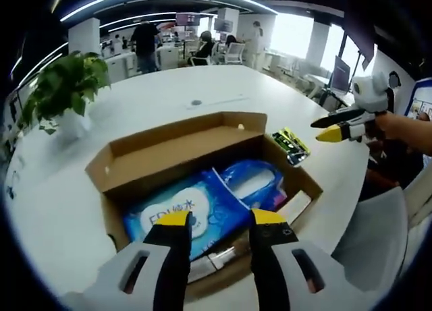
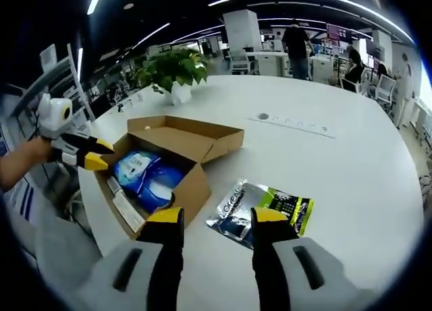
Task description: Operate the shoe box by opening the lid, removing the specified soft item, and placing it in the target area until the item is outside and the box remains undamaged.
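A brown cardboard shoe box (image 1: 169, 149) stands open on the white table, its lid folded back. Inside lie a blue soft pack with white lettering (image 1: 206, 210) and a second blue-and-white pack (image 1: 256, 179) beside it. My left gripper (image 1: 221, 218) hovers open over the box's near edge, nothing between its fingers. My right gripper (image 1: 332, 129), held in a hand, hangs to the right of the box. In the right gripper view the box (image 2: 194, 189) sits left of my open right gripper (image 2: 217, 216), the blue pack (image 2: 143, 171) shows inside, and the left gripper (image 2: 94, 156) is at the box's left.
A green-and-black foil packet (image 2: 260, 213) lies flat on the table beside the box, also visible as the packet (image 1: 291, 144). A potted plant (image 1: 64, 88) stands at the table's far side. A small round port (image 2: 263, 116) sits mid-table. People and desks fill the background.
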The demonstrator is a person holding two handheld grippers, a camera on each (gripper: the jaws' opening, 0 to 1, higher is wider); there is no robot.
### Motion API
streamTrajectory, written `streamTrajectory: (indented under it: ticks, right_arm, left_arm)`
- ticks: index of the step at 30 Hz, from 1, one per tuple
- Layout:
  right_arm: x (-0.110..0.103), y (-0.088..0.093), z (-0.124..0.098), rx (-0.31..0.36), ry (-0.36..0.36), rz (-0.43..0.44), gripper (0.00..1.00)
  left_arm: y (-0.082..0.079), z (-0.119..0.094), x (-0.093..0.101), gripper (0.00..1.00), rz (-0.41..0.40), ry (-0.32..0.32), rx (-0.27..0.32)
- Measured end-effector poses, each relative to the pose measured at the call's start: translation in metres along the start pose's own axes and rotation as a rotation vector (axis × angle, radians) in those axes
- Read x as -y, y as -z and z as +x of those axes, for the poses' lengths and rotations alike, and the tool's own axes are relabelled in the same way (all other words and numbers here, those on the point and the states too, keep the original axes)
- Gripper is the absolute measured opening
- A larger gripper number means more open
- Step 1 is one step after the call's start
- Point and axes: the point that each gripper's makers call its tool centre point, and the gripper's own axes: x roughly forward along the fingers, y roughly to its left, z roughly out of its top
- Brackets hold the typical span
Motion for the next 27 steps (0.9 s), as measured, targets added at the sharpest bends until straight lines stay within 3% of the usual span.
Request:
streamTrajectory:
  ticks: [9,27]
  right_arm:
    - [-0.034,-0.006,0.012,0.003,-0.063,-0.026,0.37]
    - [-0.076,-0.020,0.041,0.006,-0.147,-0.055,0.38]
  left_arm:
    - [0.015,-0.019,-0.020,0.34,-0.025,-0.048,0.006]
    - [0.040,-0.043,-0.060,0.35,-0.079,-0.156,0.017]
